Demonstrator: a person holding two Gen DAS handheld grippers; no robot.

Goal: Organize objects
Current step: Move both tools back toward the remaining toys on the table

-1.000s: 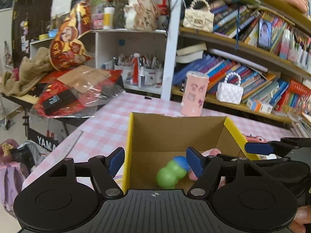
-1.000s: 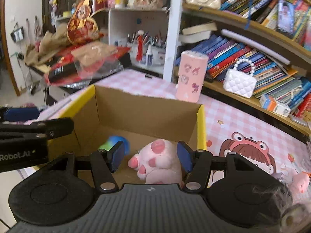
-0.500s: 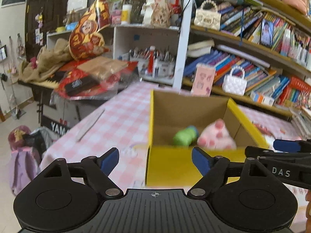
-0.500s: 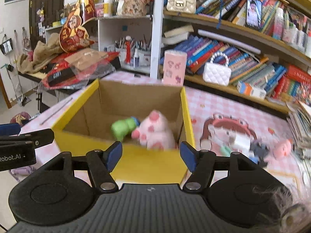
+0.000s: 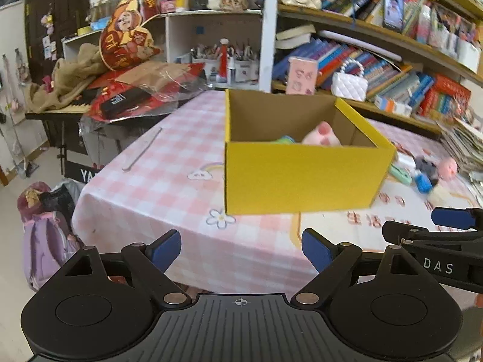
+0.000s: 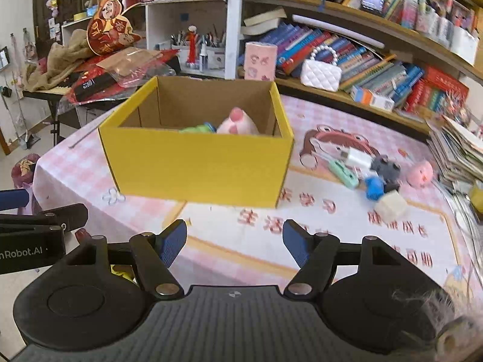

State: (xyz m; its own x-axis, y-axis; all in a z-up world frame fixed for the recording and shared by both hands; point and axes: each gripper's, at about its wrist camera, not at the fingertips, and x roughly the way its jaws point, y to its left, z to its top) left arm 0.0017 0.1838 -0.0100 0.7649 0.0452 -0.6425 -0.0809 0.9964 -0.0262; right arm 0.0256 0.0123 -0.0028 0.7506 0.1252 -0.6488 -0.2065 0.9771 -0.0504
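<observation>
A yellow cardboard box [image 5: 302, 175] [image 6: 196, 166] stands on the pink checked tablecloth [image 5: 169, 163] [image 6: 332, 241]. Inside it lie a pink plush pig [image 5: 323, 134] [image 6: 238, 122] and a green-and-blue toy [image 5: 283, 140] [image 6: 199, 128]. My left gripper [image 5: 241, 249] hovers well in front of the box, its jaws opening with nothing between them. My right gripper [image 6: 234, 242] is also in front of the box, its jaws opening and empty. To the right of the box lie a white charger [image 6: 356, 158], a mint clip [image 6: 344, 173], a blue piece [image 6: 374, 187], a grey toy [image 6: 386, 166], a pink ball [image 6: 419, 173] and a white cube [image 6: 391, 206].
Shelves of books [image 6: 377, 69] run behind the table, with a white handbag [image 6: 321, 72] and a pink tin [image 6: 260, 61]. A cluttered side table with red packaging [image 5: 139, 90] stands at the left. A purple backpack [image 5: 42, 235] sits on the floor. Stacked magazines [image 6: 455, 150] lie at the right edge.
Both grippers have pulled back out of the box toward the table's near edge and opened wider. The pig and the green toy stay inside the box.
</observation>
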